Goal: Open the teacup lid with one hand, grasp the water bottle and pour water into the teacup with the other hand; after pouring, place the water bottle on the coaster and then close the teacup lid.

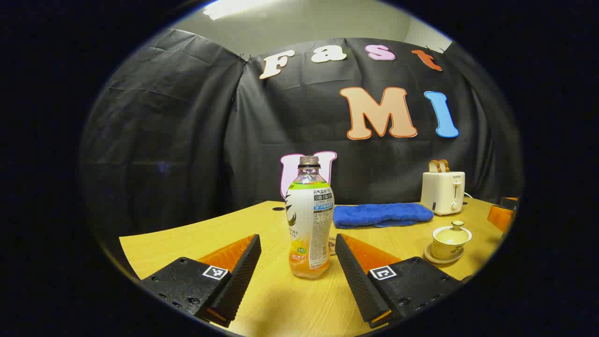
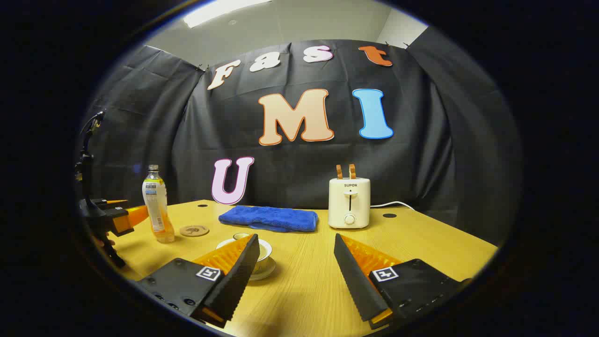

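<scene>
Teacup [image 1: 450,241], lid on, on saucer right of table [image 1: 187,238]. Water bottle [image 1: 309,220] upright between left gripper [image 1: 298,264] fingers, spread, untouched. Right gripper [image 2: 296,264] spread, teacup behind its left finger. Coaster [image 2: 194,230] beside bottle.

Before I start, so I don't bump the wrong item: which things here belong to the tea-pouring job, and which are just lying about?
For the job:
water bottle, upright, no cap
teacup, lid on, on its saucer
coaster, bare
left gripper, open, bottle between its fingers
right gripper, open

Just lying about:
blue towel
toaster with bread
</scene>
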`<state>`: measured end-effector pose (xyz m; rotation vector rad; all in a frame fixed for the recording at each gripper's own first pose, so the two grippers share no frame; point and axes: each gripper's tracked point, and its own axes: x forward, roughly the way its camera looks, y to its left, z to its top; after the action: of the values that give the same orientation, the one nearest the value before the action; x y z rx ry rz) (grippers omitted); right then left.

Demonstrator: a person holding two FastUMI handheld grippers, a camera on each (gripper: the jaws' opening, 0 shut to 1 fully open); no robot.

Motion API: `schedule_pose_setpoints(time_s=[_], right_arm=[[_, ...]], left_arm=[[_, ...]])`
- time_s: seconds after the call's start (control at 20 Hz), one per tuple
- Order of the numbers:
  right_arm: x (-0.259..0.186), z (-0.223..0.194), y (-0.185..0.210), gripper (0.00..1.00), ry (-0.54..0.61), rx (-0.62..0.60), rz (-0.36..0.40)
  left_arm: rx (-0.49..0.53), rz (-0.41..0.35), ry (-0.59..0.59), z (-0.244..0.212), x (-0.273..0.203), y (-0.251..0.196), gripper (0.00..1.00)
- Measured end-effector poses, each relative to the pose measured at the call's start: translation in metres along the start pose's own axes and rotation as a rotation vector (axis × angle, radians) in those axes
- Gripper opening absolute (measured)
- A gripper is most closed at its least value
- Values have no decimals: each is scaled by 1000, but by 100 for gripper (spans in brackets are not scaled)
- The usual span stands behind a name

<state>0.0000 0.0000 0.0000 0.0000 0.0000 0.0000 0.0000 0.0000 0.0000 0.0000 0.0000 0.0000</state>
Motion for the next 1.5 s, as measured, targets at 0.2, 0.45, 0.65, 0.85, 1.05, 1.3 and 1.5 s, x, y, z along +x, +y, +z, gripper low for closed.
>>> schedule_pose_setpoints(time_s=[0.2, 0.45, 0.65, 0.85, 1.05, 1.3, 1.5], right_arm=[[-1, 0, 0, 96, 0, 0, 0], [-1, 0, 0, 100, 0, 0, 0], [-1, 1, 0, 100, 1, 0, 0], [-1, 0, -1, 100, 1, 0, 0], [-1, 1, -1, 96, 1, 0, 0], [-2, 1, -1, 96, 1, -1, 1], [-2, 0, 1, 96, 0, 0, 9]], left_arm=[[0, 0, 1, -1, 1, 0, 93], [0, 0, 0, -2, 1, 0, 94], [0, 0, -1, -2, 1, 0, 93], [-1, 0, -1, -2, 1, 0, 93], [-1, 0, -1, -3, 1, -1, 93], [-1, 0, -1, -2, 1, 0, 93], [-2, 0, -1, -2, 1, 0, 93]])
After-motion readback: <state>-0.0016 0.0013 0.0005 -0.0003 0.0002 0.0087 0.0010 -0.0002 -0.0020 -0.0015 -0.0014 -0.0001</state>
